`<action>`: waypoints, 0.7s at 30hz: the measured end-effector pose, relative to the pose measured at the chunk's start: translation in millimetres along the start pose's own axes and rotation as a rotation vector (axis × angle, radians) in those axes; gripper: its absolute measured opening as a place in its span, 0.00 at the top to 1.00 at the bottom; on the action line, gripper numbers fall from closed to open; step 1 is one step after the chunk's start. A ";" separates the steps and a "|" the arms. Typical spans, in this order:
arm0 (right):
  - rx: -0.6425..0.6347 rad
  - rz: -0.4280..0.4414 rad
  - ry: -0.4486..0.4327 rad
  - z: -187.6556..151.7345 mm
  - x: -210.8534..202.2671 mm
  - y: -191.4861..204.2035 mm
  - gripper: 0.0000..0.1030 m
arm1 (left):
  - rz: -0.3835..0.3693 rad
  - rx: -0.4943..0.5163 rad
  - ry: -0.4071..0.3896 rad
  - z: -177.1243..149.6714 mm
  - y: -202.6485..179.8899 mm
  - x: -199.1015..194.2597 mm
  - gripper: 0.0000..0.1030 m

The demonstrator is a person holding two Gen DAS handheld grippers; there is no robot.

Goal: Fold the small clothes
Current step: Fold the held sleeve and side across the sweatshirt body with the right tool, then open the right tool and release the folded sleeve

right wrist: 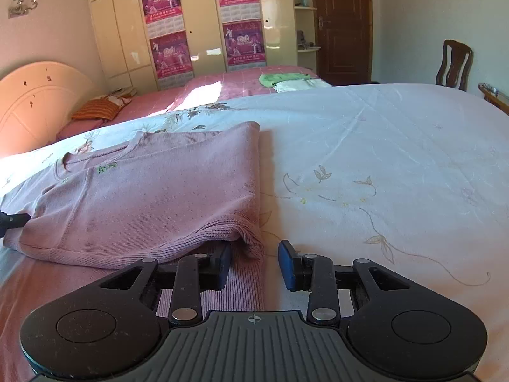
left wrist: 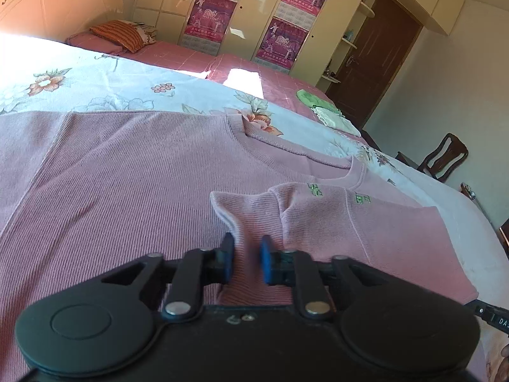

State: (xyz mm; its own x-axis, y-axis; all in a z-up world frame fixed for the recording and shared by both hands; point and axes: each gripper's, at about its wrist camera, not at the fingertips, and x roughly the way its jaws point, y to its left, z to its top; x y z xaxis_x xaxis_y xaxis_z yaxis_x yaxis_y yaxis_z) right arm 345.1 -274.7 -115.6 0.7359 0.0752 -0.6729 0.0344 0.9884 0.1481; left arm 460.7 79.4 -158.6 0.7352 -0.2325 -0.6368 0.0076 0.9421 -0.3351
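Between the blue pads of the left claw (left wrist: 246, 254) a fold of the pink sweater (left wrist: 127, 172) is pinched tight. The right claw (right wrist: 254, 262) stands apart around the sweater's corner, not pressing it. The sweater lies half folded on the flowered bed sheet (right wrist: 381, 146). Farther off are green cloths (right wrist: 283, 79), a wardrobe (right wrist: 203, 16) with posters, a door (right wrist: 343, 22) and a chair (right wrist: 453, 63).
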 end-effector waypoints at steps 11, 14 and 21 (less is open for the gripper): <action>0.045 0.036 -0.081 1.4 -32.1 -24.5 0.83 | 0.070 0.092 -0.027 -5.6 -0.7 -1.8 0.93; 0.029 0.075 -0.128 8.8 -35.9 -21.7 0.83 | 0.071 0.106 -0.023 -6.6 -0.3 0.3 0.93; -0.086 0.070 -0.004 9.0 -3.5 -4.7 0.83 | 0.174 0.090 -0.054 -1.2 0.9 -11.2 0.71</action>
State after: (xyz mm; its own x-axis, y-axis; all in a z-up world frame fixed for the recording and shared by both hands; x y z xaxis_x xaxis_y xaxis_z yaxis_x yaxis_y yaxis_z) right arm 348.4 -280.8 -107.4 0.7369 0.1444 -0.6604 -0.0754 0.9884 0.1320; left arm 451.7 82.6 -152.6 0.7660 -0.0537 -0.6406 -0.0638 0.9852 -0.1589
